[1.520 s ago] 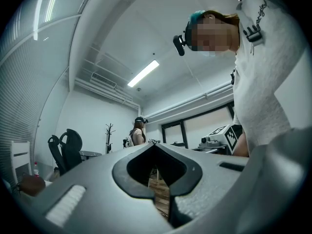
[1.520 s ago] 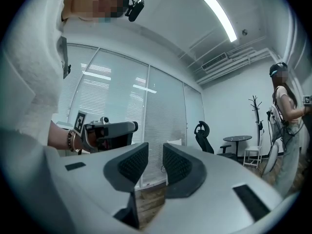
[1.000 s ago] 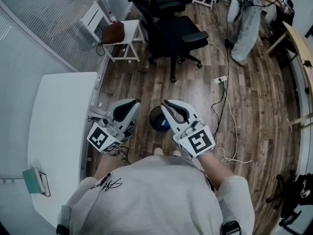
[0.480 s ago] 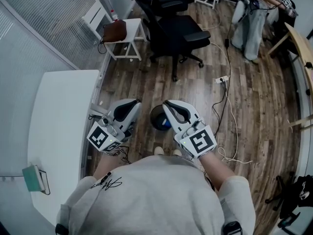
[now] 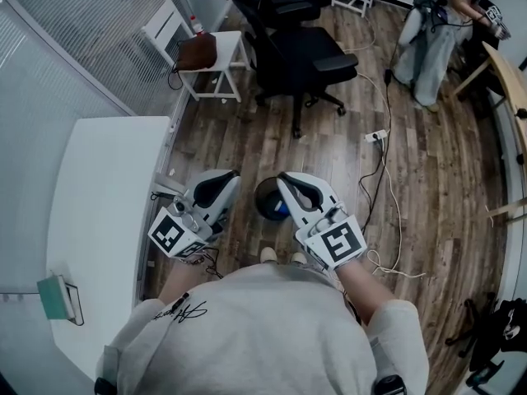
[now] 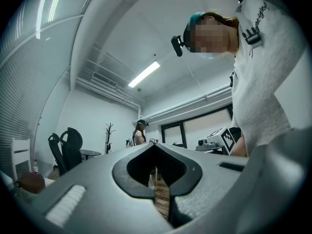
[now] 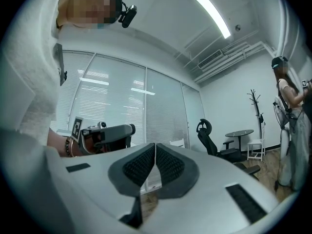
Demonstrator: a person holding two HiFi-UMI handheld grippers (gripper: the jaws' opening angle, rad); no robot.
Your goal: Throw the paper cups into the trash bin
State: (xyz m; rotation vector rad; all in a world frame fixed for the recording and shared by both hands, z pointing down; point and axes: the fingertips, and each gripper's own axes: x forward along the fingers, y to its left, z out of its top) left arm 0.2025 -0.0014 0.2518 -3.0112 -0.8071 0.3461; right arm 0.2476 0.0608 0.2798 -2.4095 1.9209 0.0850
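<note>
Down on the wood-plank floor (image 5: 329, 167), a round dark trash bin (image 5: 264, 197) sits between the two claws, its right edge covered by the right claw (image 5: 285, 178). Something blue (image 5: 281, 210) inside is too small to name. The left claw (image 5: 228, 174) is closed tip to tip and empty. The right has just drawn shut, its ribbed pads meeting on nothing. Beyond stand a black wheeled office chair (image 5: 300, 52), a brown bag (image 5: 198, 53) on a white stand, and a power strip (image 5: 375, 135). A smooth white tabletop (image 5: 107, 204) lies left.

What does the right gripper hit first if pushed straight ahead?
Nothing close: the right gripper, jaws just closed empty, aims level toward the white chair by the blinded glass wall; depth unclear.
</note>
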